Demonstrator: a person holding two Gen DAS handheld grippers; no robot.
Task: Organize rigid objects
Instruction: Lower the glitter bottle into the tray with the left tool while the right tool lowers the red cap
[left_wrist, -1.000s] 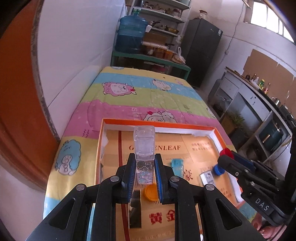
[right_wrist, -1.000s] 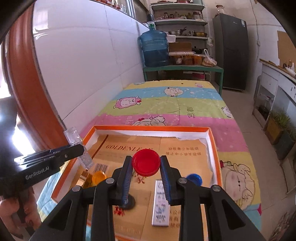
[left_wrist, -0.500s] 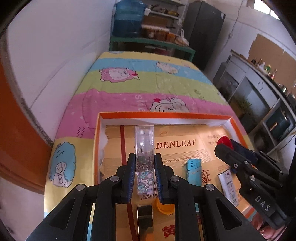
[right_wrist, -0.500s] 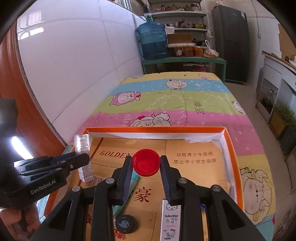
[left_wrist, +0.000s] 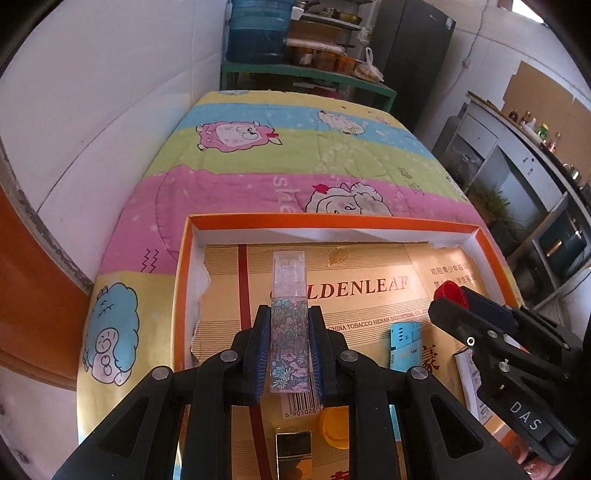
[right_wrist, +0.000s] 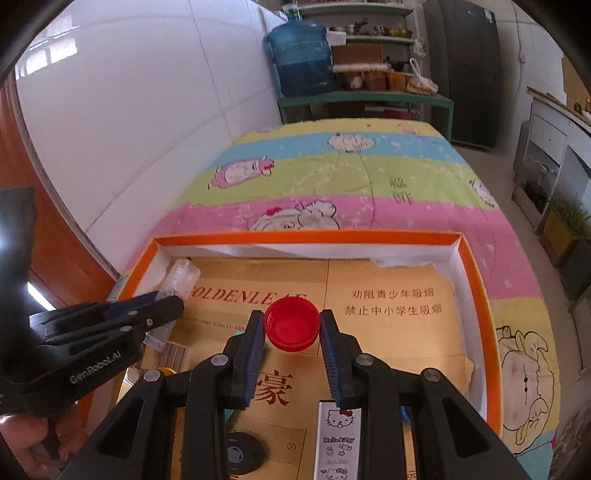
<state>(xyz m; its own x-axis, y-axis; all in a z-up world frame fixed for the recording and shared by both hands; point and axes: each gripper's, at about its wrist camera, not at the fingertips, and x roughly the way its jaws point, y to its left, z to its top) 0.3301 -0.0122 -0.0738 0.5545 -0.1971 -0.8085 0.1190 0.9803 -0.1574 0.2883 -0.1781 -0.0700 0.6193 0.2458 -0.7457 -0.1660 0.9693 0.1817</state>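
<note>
My left gripper (left_wrist: 288, 325) is shut on a clear plastic case with a floral print (left_wrist: 289, 325), held over the left part of an orange-rimmed tray (left_wrist: 332, 220). The case also shows in the right wrist view (right_wrist: 181, 277). My right gripper (right_wrist: 291, 328) stands around a red bottle cap (right_wrist: 291, 324) over the tray's middle; small gaps show on both sides of the cap. The cap's edge shows in the left wrist view (left_wrist: 448, 293).
In the tray lie a blue lighter (left_wrist: 402, 343), an orange cap (left_wrist: 334, 428), a gold box (left_wrist: 293, 454), a Hello Kitty case (right_wrist: 338, 439) and a black disc (right_wrist: 242, 454). The tray rests on a striped cartoon blanket (left_wrist: 295, 155). A white wall stands at left.
Both grippers moved forward over the tray, toward its far side. The right gripper's jaws have widened around the red cap. The left still holds the floral case.
</note>
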